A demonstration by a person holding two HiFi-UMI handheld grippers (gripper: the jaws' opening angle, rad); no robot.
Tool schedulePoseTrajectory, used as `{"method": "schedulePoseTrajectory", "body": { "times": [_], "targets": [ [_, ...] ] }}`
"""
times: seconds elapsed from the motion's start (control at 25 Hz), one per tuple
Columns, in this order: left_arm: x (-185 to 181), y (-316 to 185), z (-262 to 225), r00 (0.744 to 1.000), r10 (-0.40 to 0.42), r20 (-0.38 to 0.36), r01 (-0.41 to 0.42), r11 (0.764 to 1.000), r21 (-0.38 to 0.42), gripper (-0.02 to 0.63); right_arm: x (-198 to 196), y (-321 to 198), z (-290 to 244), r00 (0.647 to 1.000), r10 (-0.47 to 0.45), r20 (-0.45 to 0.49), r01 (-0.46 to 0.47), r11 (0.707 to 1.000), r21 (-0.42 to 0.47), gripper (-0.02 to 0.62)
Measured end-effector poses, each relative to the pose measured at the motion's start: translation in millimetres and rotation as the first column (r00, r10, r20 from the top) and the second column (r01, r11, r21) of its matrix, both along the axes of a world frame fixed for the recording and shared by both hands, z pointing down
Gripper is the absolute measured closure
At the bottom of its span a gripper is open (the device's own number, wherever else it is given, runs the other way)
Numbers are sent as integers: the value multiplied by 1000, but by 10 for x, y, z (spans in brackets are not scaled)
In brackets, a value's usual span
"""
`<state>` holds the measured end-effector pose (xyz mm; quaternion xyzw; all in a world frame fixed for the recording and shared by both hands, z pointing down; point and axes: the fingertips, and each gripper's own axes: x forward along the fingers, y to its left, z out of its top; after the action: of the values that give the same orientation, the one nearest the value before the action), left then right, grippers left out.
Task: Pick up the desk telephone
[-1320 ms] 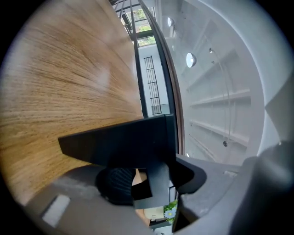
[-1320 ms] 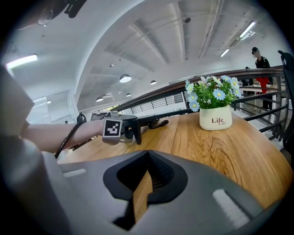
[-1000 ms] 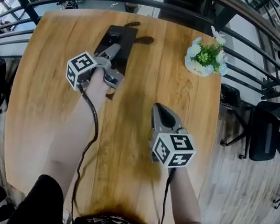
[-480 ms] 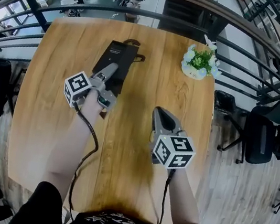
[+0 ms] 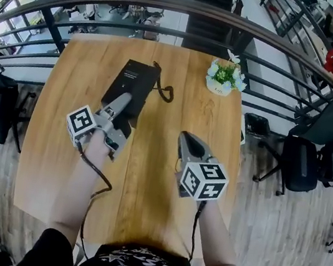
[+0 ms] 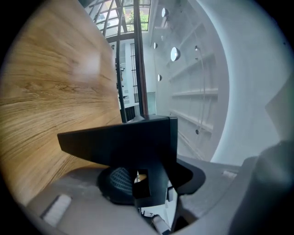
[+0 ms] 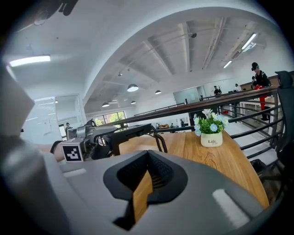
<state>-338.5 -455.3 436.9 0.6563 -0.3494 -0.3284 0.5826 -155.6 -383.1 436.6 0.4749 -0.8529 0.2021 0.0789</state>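
Note:
The black desk telephone (image 5: 132, 80) hangs clear of the wooden table (image 5: 75, 76), held by its near edge in my left gripper (image 5: 120, 106). Its coiled cord (image 5: 164, 88) trails down to the table on the right. In the left gripper view the phone's black edge (image 6: 124, 140) fills the space between the jaws of the left gripper (image 6: 138, 183), which press on it. My right gripper (image 5: 184, 141) hovers over the table's middle right, shut and empty. The right gripper view shows those closed jaws of the right gripper (image 7: 146, 183), with the telephone (image 7: 133, 131) and its cord (image 7: 158, 137) beyond.
A small white pot of flowers (image 5: 223, 77) stands at the table's far right corner, also visible as the flower pot (image 7: 211, 133) from the right gripper. A dark metal railing (image 5: 174, 10) curves round the far side. Black office chairs (image 5: 304, 162) stand on the floor right and left.
My left gripper has lifted the telephone off the table and drawn it nearer to me. The right gripper has also risen, staying shut.

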Motion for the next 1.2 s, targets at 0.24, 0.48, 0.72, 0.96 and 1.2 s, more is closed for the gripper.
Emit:
{"method": "schedulePoseTrajectory", "body": {
  "times": [0.24,0.48,0.72,0.96,1.2],
  "targets": [
    [147,1127,-195,1000,30,1,-30,997,67,410,93,1021,-158,1000,-9,-6,10,999,46,595],
    [-11,1945,-128,999,15,45,-20,992,124,410,34,1635,-74,998,-51,-20,52,998,46,595],
    [-6,2391,-55,998,-15,56,9,993,118,410,49,1743,-128,993,-121,9,121,992,33,595],
    [213,2821,-68,995,-95,22,92,991,102,410,206,1897,-154,982,-186,45,185,982,24,595],
    [640,3212,-212,982,-186,21,181,974,134,410,584,2044,-277,956,-275,99,273,961,36,595]
  ]
}}
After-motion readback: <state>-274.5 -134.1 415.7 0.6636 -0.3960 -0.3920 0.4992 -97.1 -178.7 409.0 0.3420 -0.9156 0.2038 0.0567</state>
